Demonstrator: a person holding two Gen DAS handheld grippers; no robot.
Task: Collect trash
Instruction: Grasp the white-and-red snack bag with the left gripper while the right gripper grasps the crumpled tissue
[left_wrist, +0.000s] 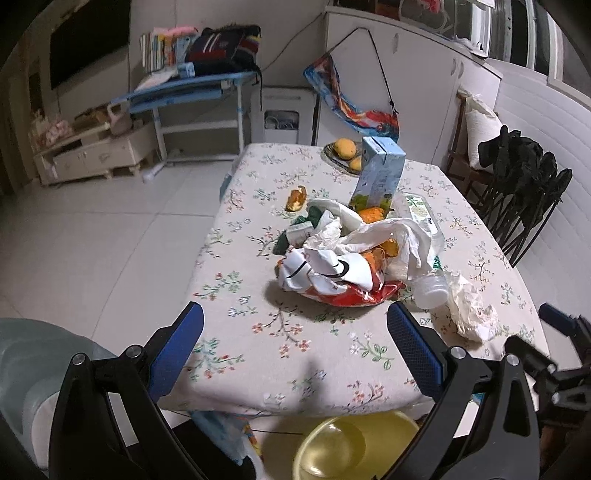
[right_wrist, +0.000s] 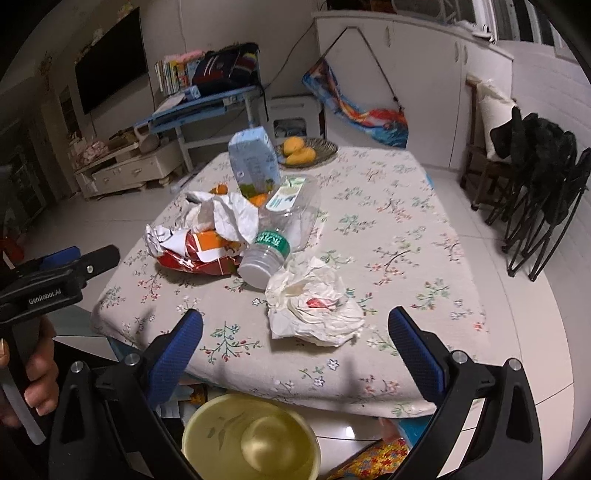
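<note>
A heap of trash lies mid-table: a red and white snack wrapper (left_wrist: 332, 280) (right_wrist: 199, 254), crumpled white paper (left_wrist: 373, 236) (right_wrist: 229, 214), orange peels (left_wrist: 297, 199), an empty clear bottle (left_wrist: 428, 284) (right_wrist: 273, 247) lying on its side, and a blue carton (left_wrist: 380, 173) (right_wrist: 255, 162) standing behind. A crumpled tissue (left_wrist: 469, 310) (right_wrist: 314, 306) lies nearest the front edge. My left gripper (left_wrist: 295, 332) is open above the front of the table, short of the wrapper. My right gripper (right_wrist: 295, 332) is open with the tissue just beyond its fingertips. A yellow bowl (left_wrist: 354, 443) (right_wrist: 251, 439) sits below the table edge.
The table (right_wrist: 388, 221) wears a floral cloth; a plate of mangoes (right_wrist: 306, 151) stands at its far end. Black folding chairs (right_wrist: 535, 192) stand to the right, a blue desk (left_wrist: 192, 88) and low cabinet behind. A hand (right_wrist: 37, 369) holds the left gripper's handle.
</note>
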